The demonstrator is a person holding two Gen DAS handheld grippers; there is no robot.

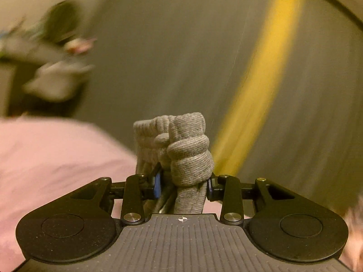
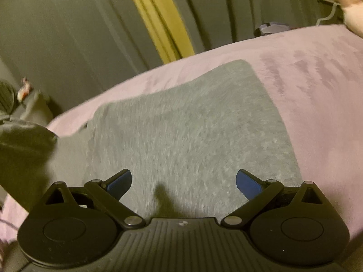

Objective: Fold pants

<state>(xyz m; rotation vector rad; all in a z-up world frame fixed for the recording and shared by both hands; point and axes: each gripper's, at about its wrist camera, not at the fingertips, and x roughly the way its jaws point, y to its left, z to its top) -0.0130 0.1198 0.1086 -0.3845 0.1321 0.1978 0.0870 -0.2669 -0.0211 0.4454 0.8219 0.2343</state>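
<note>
The grey pants (image 2: 186, 127) lie flat on a pink bed cover (image 2: 317, 90), folded into a broad panel. A lifted part of them rises dark at the left edge (image 2: 20, 149). My left gripper (image 1: 183, 181) is shut on a bunched grey waistband end of the pants (image 1: 186, 149), held up above the bed; the view is blurred by motion. My right gripper (image 2: 183, 181) is open and empty, its blue pads (image 2: 247, 181) spread just above the near part of the flat pants.
Grey curtains with a yellow strip (image 2: 158, 22) hang behind the bed. Cluttered furniture stands at the left (image 1: 56, 52). A small dark object (image 2: 270, 28) lies beyond the bed's far edge. The pink bed cover also shows at lower left in the left wrist view (image 1: 45, 158).
</note>
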